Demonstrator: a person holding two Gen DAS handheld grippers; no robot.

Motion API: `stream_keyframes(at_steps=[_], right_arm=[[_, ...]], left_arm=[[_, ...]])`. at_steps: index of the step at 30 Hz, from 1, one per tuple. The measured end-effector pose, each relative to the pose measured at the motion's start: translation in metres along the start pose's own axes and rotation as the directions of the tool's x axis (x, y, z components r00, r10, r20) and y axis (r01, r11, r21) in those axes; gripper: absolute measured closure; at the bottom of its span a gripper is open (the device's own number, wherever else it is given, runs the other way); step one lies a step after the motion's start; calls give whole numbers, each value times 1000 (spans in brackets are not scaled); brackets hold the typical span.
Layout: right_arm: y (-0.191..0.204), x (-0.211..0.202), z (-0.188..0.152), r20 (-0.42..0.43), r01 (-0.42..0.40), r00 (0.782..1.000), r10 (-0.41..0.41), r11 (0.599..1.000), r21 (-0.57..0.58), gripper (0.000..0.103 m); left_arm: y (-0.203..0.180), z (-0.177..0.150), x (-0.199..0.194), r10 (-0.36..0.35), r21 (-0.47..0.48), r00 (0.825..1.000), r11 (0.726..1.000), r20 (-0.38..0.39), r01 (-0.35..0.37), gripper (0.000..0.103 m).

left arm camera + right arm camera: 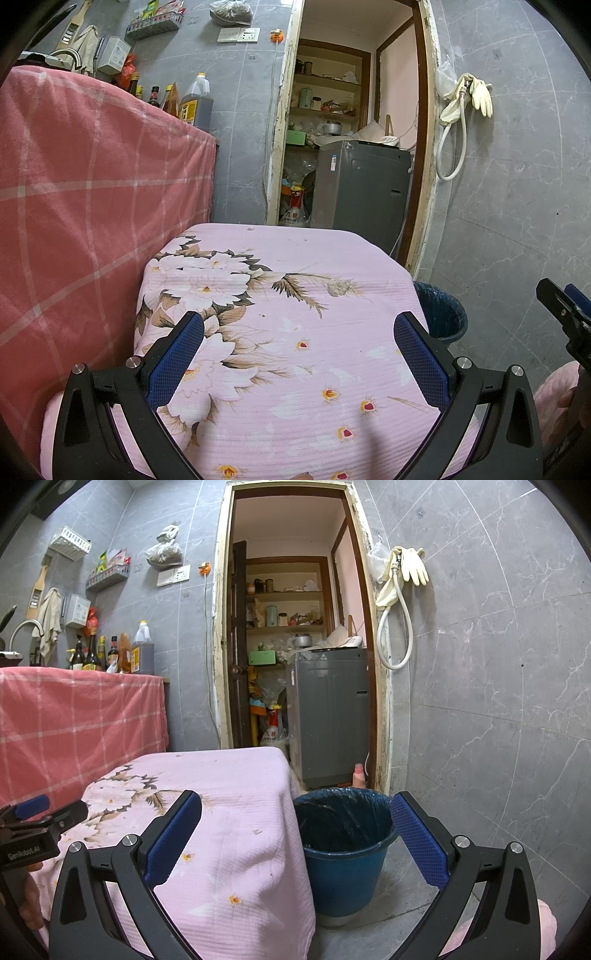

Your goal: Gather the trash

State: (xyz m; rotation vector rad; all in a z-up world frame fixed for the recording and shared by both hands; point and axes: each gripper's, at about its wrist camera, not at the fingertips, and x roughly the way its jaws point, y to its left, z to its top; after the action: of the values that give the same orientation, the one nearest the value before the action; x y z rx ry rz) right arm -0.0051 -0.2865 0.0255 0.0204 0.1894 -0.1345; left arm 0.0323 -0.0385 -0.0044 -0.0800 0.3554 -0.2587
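Trash here is one small crumpled wad (339,287), pale grey-white, and it lies on the far right part of the bench (295,332), which is covered with a pink flowered cloth. In the left wrist view the left claw (298,360) hovers over the near part of this cloth with its two blue pads spread wide, and nothing is between them. The wad is well beyond the fingertips, a little to the right. A few tiny crumbs are also on the cloth. At the far right edge of the bench, the rim of a blue bin (441,314) shows, lower than the bench top. The other claw shows at the right border of this view.

In the right wrist view the right claw (295,843) is also spread wide and empty. The blue bin (343,853), lined with a dark bag, stands on the floor just beside the right side of the bench (236,849), between the pads in the picture. I cannot find the wad in this view.

I judge the wad to be light and soft, probably paper or tissue, so it will squash easily. The pads should close on its middle and come low to the cloth, because the loose cloth can be pinched together with it.
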Motion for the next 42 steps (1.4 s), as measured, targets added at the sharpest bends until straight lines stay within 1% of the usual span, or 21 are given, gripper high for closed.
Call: stream_keyframes(at_steps=[20, 25, 28, 42], right_arm=[[2, 0, -1, 1, 2, 1000, -2, 1000, 1, 0], [3, 0, -1, 0, 2, 1000, -2, 1000, 1, 0], [3, 0, -1, 1, 3, 1000, -3, 1000, 1, 0], [5, -1, 0, -1, 5, 1000, -5, 1000, 3, 0]], left_arm=[[4, 0, 0, -3, 1, 1000, 1000, -2, 3, 2], [7, -2, -1, 9, -8, 1000, 1000, -7, -9, 2], [7, -2, -2, 17, -2, 1000, 1000, 4, -17, 2], [10, -2, -2, 26, 10, 1000, 1000, 1, -26, 2]])
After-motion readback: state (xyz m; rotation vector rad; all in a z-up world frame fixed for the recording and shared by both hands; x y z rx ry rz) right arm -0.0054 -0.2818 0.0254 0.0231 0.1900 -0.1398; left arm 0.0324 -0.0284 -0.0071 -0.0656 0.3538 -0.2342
